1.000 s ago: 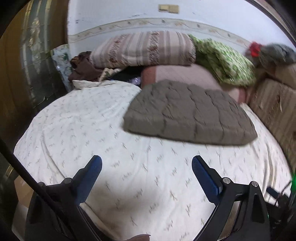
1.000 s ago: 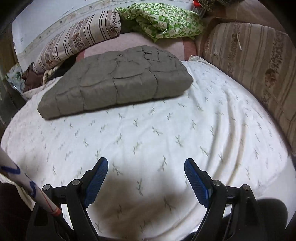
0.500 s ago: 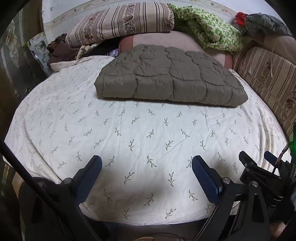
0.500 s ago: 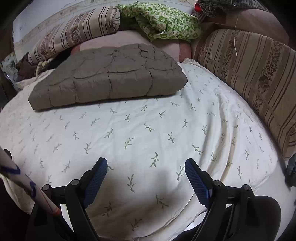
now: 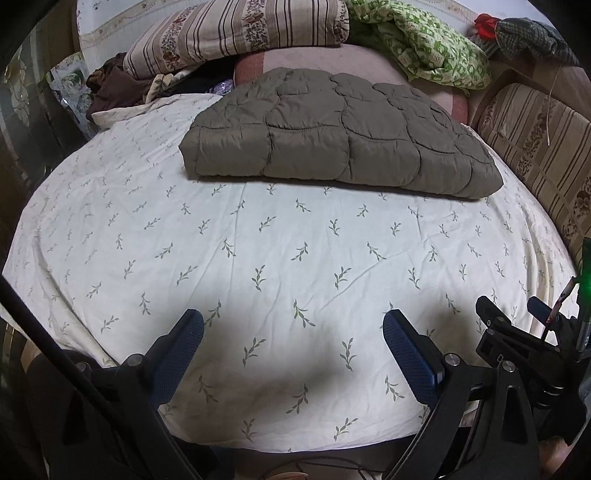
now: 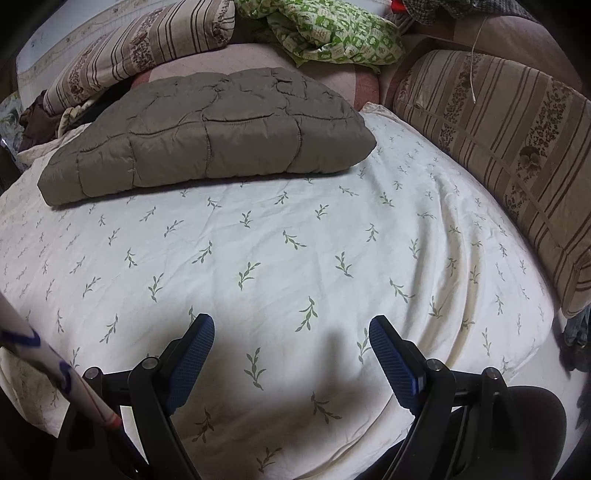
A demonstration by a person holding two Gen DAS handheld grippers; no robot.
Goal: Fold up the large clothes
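A grey-brown quilted jacket (image 5: pixel 332 136) lies folded into a flat block on the far half of the bed; it also shows in the right wrist view (image 6: pixel 214 133). My left gripper (image 5: pixel 293 339) is open and empty, low over the near edge of the bed, well short of the jacket. My right gripper (image 6: pixel 291 343) is also open and empty, over the near edge, to the right of the left one. Part of the right gripper (image 5: pixel 517 343) shows in the left wrist view.
The bed wears a white sheet with a leaf print (image 5: pixel 258 258). Striped pillows (image 5: pixel 236 33), a green patterned cloth (image 5: pixel 424 44) and dark clothes (image 5: pixel 118 85) are piled behind the jacket. A striped cushion (image 6: pixel 517 147) lines the right side.
Both grippers have drawn back toward the near edge of the bed and away from the jacket. The jacket has not moved. Both stay open.
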